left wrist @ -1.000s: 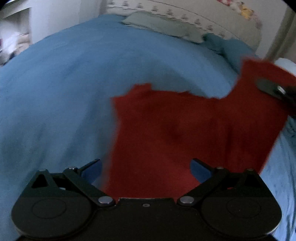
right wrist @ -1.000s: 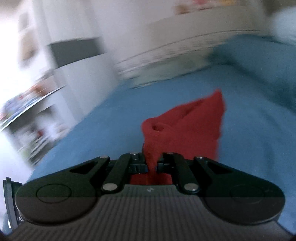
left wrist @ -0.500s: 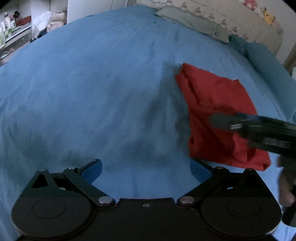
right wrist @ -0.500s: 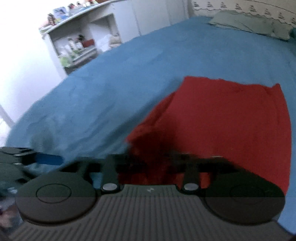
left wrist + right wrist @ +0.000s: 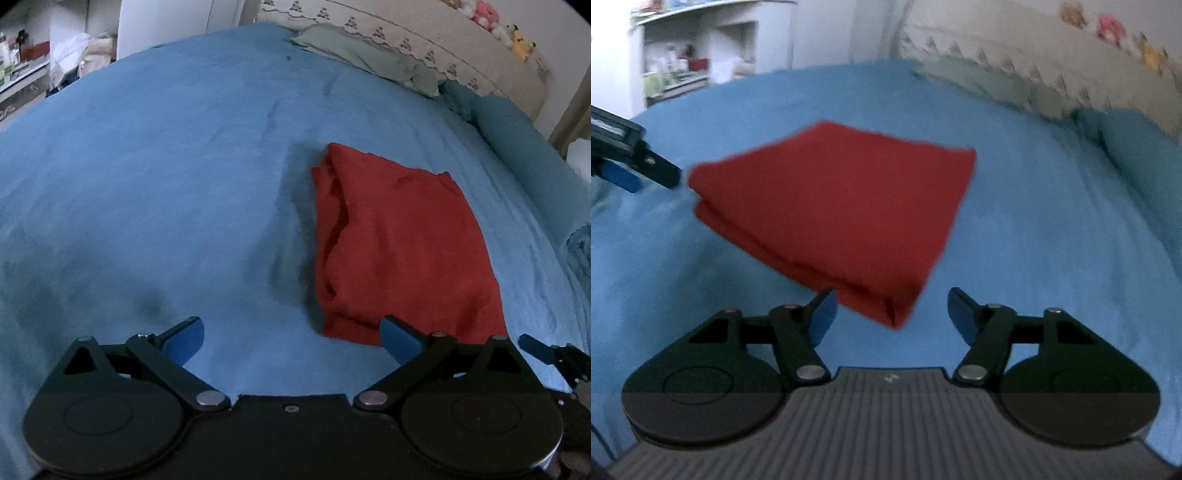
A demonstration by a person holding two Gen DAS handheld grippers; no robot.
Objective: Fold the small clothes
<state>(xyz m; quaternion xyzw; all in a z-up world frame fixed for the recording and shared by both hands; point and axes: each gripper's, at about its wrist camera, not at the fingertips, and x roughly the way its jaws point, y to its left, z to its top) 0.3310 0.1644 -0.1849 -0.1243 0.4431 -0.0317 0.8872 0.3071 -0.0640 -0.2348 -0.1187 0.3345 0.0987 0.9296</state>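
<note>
Right wrist view: both grippers (image 5: 890, 314) (image 5: 291, 338) released, folded red garment (image 5: 842, 206) on blue bedspread (image 5: 1034, 240).

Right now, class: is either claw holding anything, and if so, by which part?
Nothing is held. The red cloth lies folded on the blue bedcover; the left claw and right claw both stand open, pads clear of it.

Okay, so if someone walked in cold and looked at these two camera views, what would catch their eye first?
The folded red garment stands out at once, lying flat on the blue bedspread that fills both views. Next come the two grippers low in their own views, the left gripper and the right gripper, both open and holding nothing. Far back, small plush toys sit atop the pale headboard.
</note>
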